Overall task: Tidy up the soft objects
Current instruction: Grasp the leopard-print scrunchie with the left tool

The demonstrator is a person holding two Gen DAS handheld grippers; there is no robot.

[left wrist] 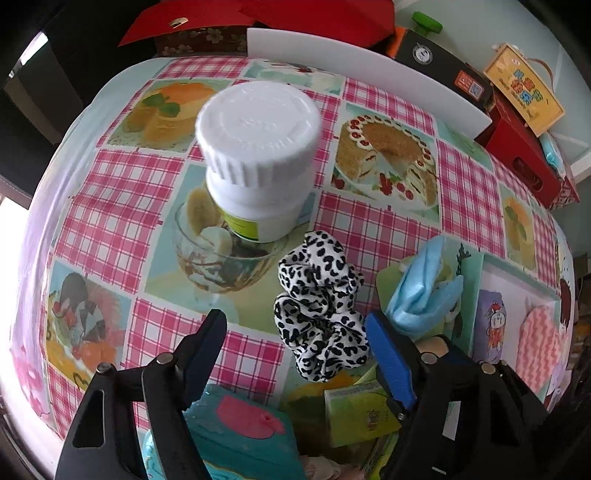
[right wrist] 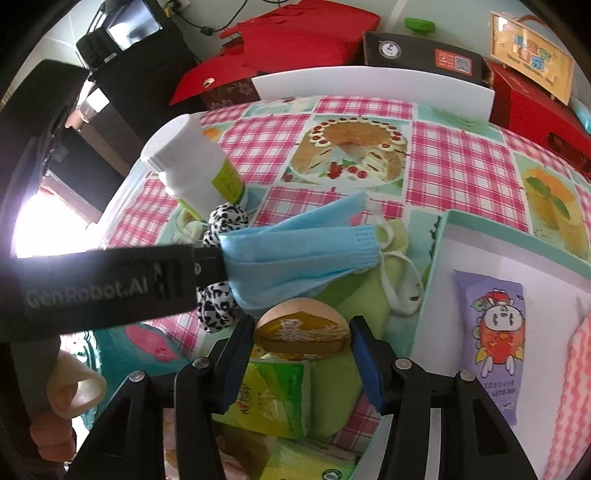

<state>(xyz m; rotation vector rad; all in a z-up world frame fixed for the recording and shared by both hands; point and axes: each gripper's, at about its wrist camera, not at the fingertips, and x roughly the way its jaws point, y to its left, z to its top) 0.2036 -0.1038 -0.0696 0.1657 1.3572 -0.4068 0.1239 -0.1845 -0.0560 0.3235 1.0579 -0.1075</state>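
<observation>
Your left gripper point(left wrist: 295, 354) hangs parted over the black-and-white scrunchie point(left wrist: 319, 306) — its pads clear of the fabric, nothing clasped. Your right gripper point(right wrist: 301, 350) clamps a round tan cake-shaped piece point(right wrist: 303, 328). The blue face mask point(right wrist: 295, 254) lies crumpled mid-tabletop, just beside the scrunchie, near the white tray's rim point(right wrist: 436, 254) towards the right edge.

A white pill bottle point(left wrist: 258, 155) with a ribbed cap stands on the pink-checked dessert-print tablecloth point(left wrist: 373, 225). Behind the table sit red boxes point(right wrist: 532, 107), a black carton point(right wrist: 421, 51) and what may be a green knob point(right wrist: 419, 24).
</observation>
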